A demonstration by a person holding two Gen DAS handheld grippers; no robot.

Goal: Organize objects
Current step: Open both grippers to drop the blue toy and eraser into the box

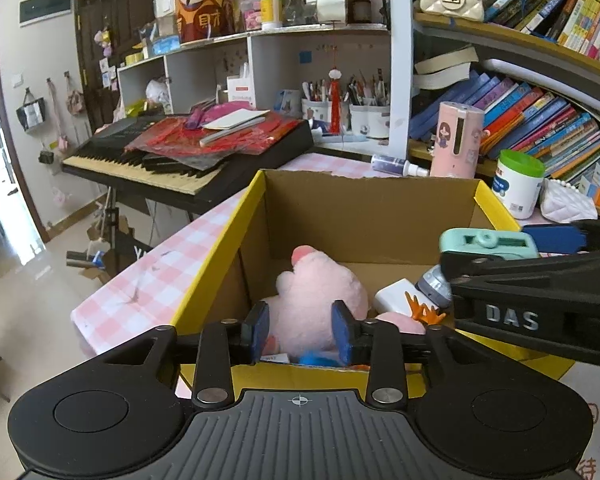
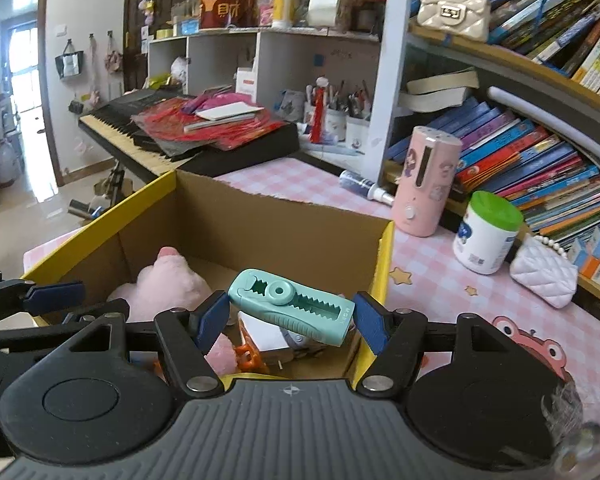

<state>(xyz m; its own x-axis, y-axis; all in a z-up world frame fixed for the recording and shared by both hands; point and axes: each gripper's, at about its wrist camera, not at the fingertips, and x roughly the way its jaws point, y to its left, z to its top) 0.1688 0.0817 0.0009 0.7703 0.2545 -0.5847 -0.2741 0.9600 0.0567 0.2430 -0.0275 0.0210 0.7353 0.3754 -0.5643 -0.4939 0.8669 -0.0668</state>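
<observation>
The right gripper [image 2: 292, 316] clamps the mint-green plastic toothed gadget [image 2: 292, 306] above the yellow-rimmed cardboard box [image 2: 384, 256] by the desk's near edge. The left gripper [image 1: 300, 326], fingers apart and empty, hangs over the pink plush toy [image 1: 320, 292]. Released too near the right rim, the gadget could tip out.

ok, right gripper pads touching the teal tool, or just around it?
Touching. The right wrist view shows the right gripper with both blue pads pressed against the ends of the teal tool, held above the cardboard box.

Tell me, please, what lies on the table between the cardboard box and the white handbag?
A green-lidded white canister stands there on the pink checked cloth, in the right wrist view.
</observation>
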